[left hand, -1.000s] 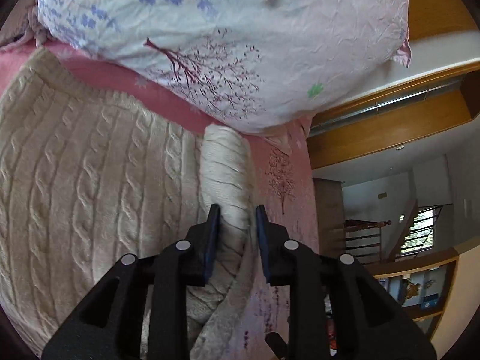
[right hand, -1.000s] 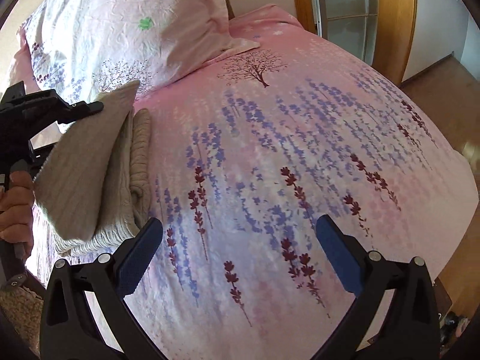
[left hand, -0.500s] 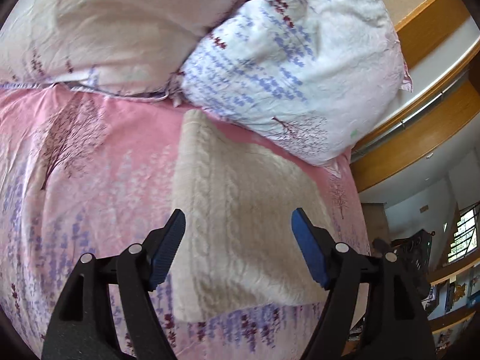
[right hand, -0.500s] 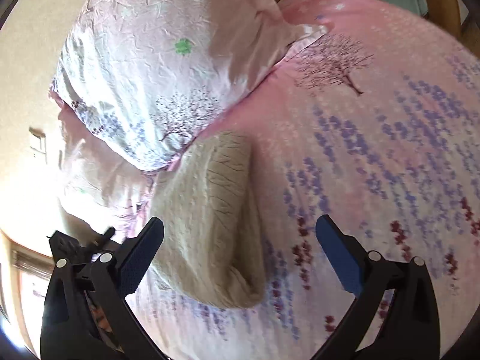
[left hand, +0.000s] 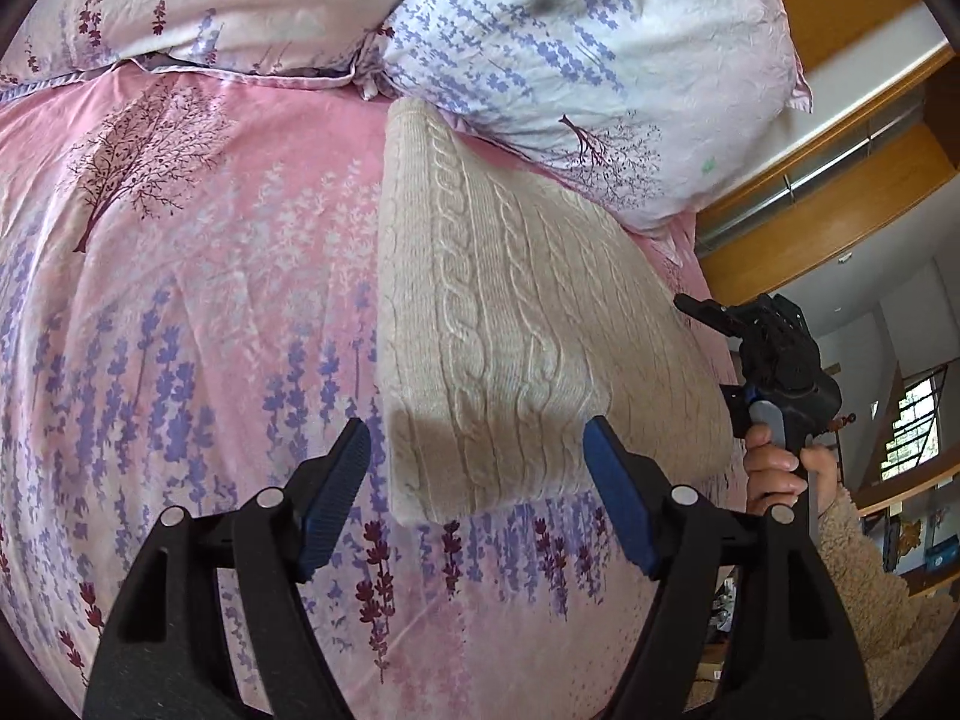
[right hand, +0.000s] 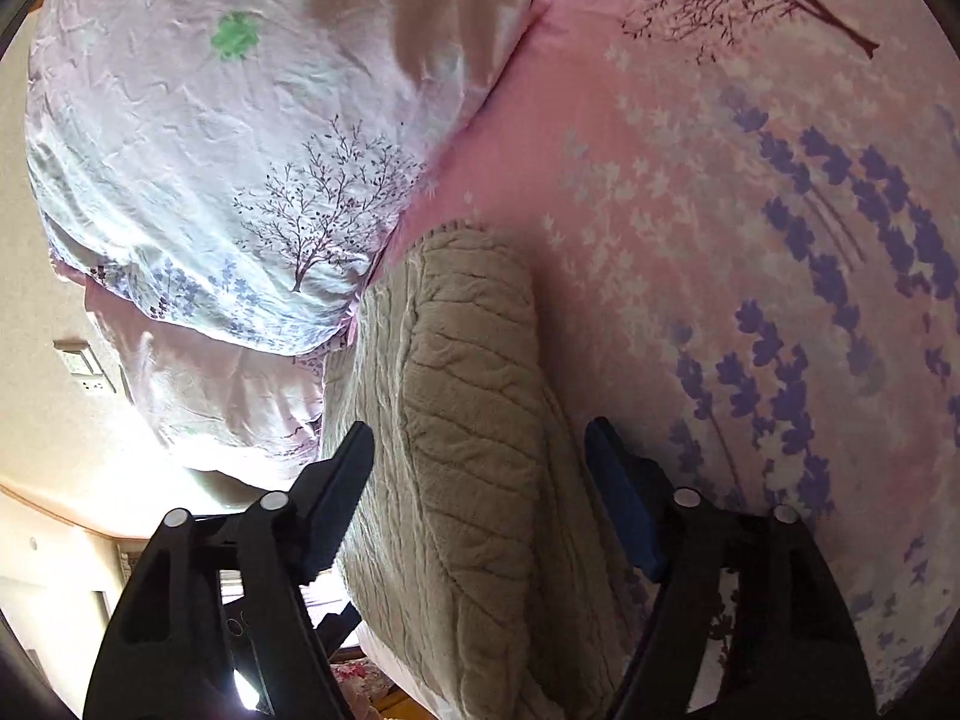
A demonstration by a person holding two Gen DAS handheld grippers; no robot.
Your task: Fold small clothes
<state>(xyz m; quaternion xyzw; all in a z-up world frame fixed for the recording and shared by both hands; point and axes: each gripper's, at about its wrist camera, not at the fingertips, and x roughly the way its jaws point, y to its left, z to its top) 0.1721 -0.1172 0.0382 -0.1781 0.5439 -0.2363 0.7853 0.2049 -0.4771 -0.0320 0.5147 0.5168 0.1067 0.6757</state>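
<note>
Lying folded on the pink floral bedspread (left hand: 180, 312), the cream cable-knit sweater (left hand: 510, 330) sits with its far corner touching the white flowered pillow (left hand: 588, 54). Your left gripper (left hand: 477, 492) hovers over the near end of the sweater with its jaws spread and nothing between the blue pads (left hand: 618, 504); it has just been opening. Your right gripper (right hand: 480, 492) straddles the thick folded edge of the sweater (right hand: 474, 420). Its jaws have just been closing, yet a gap shows on both sides of the knit, so they are apart and not pressing on it. From the left wrist view you can see your right hand (left hand: 780, 468) on the black handle beside the sweater's right edge, with a fuzzy beige sleeve (left hand: 864, 564) below it.
</note>
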